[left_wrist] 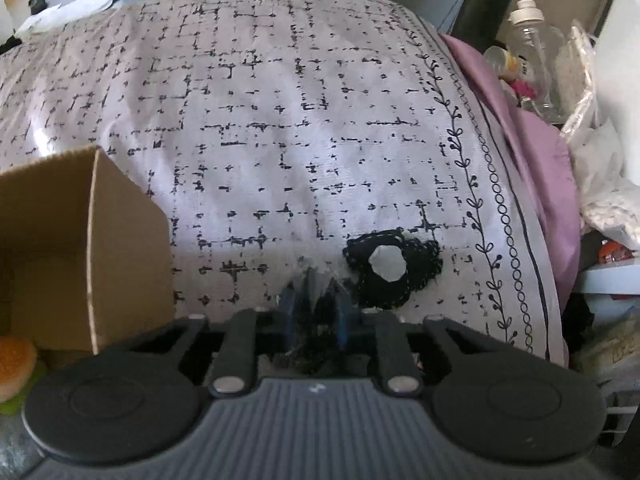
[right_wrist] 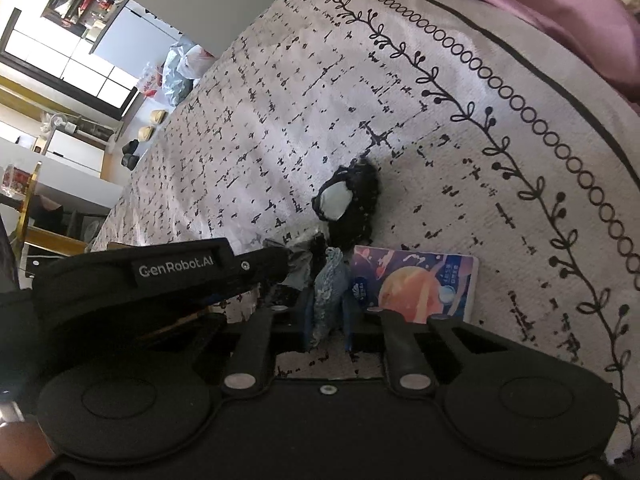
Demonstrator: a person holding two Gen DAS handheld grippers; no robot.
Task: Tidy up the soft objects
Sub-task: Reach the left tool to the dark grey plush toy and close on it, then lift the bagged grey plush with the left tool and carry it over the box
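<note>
A black scrunchie (left_wrist: 394, 266) lies on the patterned bedspread (left_wrist: 260, 128), just ahead and right of my left gripper (left_wrist: 316, 304). It also shows in the right wrist view (right_wrist: 352, 204). My left gripper is shut on a dark sheer piece of fabric (left_wrist: 314, 340). My right gripper (right_wrist: 328, 312) is shut on a blue-grey scrunchie (right_wrist: 326, 292), and the left gripper's arm (right_wrist: 160, 276) meets it from the left. A tissue pack with a planet print (right_wrist: 420, 286) lies beside the right gripper.
An open cardboard box (left_wrist: 80, 248) stands at the left, with a plush burger (left_wrist: 16, 364) beside it. A purple sheet (left_wrist: 532, 152) edges the bed on the right, next to a stand with a plastic bottle (left_wrist: 536, 44) and bags.
</note>
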